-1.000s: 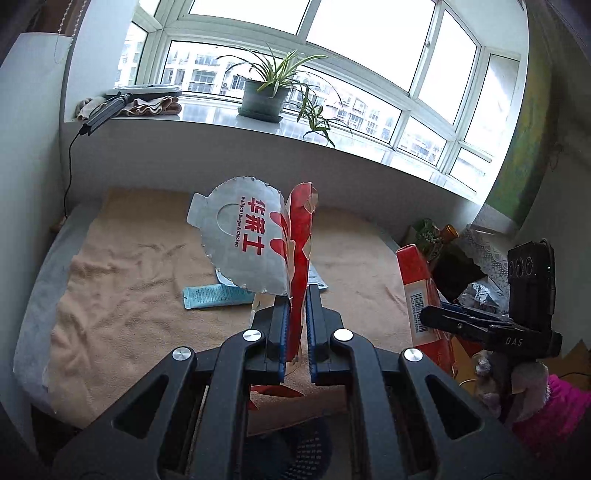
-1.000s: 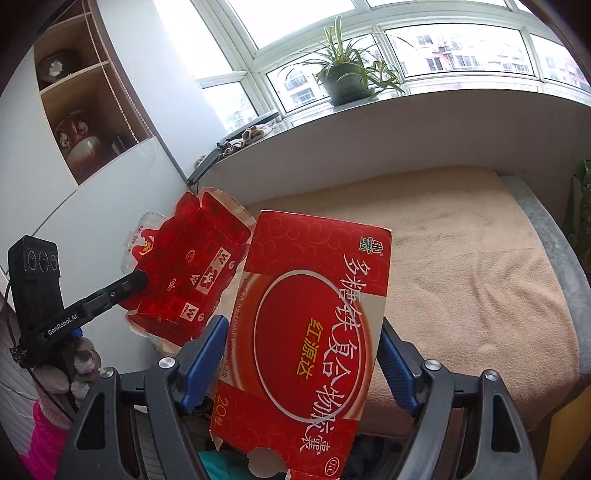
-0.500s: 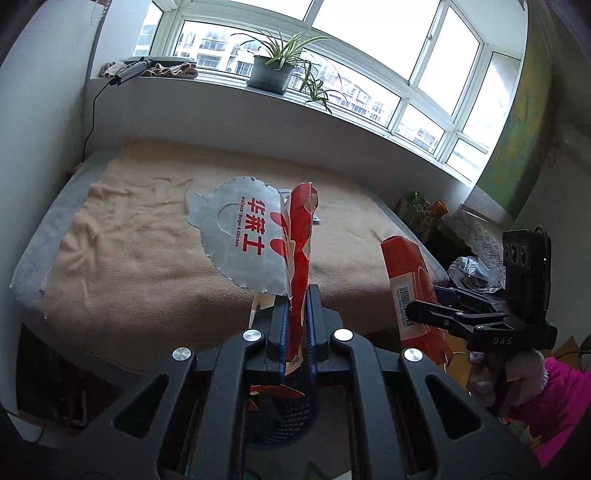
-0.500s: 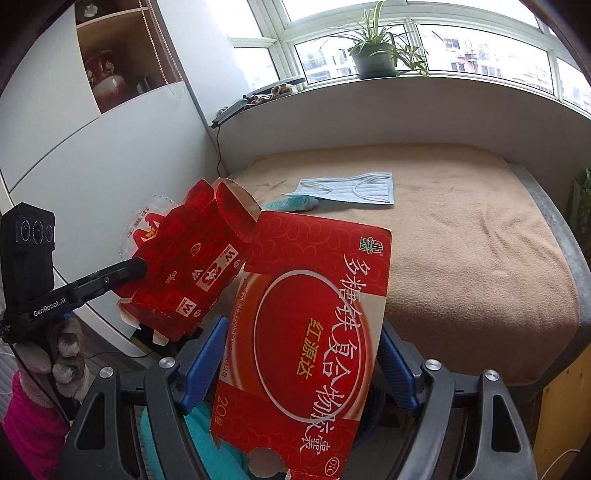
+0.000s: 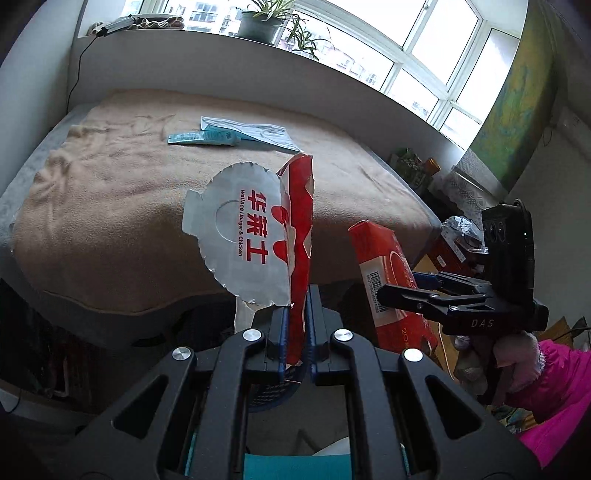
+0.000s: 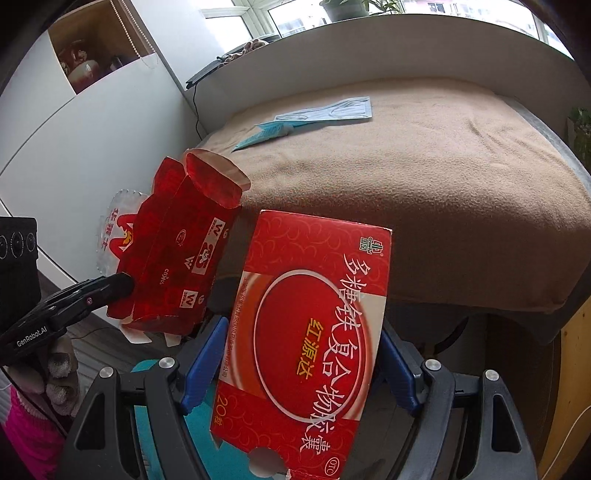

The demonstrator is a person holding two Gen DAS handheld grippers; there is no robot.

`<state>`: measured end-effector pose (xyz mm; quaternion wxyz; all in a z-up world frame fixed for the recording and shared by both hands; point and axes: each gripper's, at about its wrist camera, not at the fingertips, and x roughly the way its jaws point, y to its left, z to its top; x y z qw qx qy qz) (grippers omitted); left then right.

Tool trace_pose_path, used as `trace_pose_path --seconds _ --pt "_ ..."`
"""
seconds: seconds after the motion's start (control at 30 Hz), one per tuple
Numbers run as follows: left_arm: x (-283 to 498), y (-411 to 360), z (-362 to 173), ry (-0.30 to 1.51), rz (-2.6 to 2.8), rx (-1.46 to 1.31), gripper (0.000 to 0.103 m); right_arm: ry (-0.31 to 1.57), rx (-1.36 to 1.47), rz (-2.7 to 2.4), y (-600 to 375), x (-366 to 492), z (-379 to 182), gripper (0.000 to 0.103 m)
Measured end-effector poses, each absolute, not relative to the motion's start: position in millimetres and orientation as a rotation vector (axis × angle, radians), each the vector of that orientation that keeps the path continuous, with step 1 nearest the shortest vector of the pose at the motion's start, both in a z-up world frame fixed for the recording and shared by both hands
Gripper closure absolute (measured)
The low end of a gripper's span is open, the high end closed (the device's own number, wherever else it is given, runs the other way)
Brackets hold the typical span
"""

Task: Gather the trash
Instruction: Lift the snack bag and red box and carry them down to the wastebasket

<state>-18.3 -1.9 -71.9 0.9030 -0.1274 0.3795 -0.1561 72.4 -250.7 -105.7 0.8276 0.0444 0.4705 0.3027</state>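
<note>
My left gripper is shut on a flattened red fast-food carton with a silver-white round flap; the same carton shows at the left of the right wrist view, pinched by the left gripper. My right gripper is shut on a wide red medicine box with white and yellow characters; the box and right gripper appear at the right of the left wrist view. Both pieces hang in front of the bed's near edge. A teal tube and a blue face mask lie on the blanket.
The bed with a tan blanket fills the middle. A dark mesh bin sits below the left gripper, a teal item beneath. White cabinet at left; windowsill with a potted plant behind; clutter at the bed's right.
Both grippers have sunk and drawn back from the bed with their cartons still held. The tube and mask on the blanket have come into view above the cartons.
</note>
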Motion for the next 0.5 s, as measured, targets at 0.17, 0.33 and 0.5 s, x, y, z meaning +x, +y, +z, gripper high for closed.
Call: trace_pose_path --seconds 0.17,0.33,0.5 --pt "-33.3 -11.4 -74.8 0.811 -0.348 -0.254 0.097 1.033 0.102 0.641 -250.7 70.0 -120.3 0.023" --pt "-33.1 -19.1 -95.0 0.890 -0.358 -0.262 0.097 1.065 0.096 0.635 -249.0 71.4 -136.0 0.023" --pt "-23.0 -22.2 -131.9 0.993 -0.351 -0.308 0.097 1.105 0.076 0.630 -248.0 70.4 -155.5 0.023"
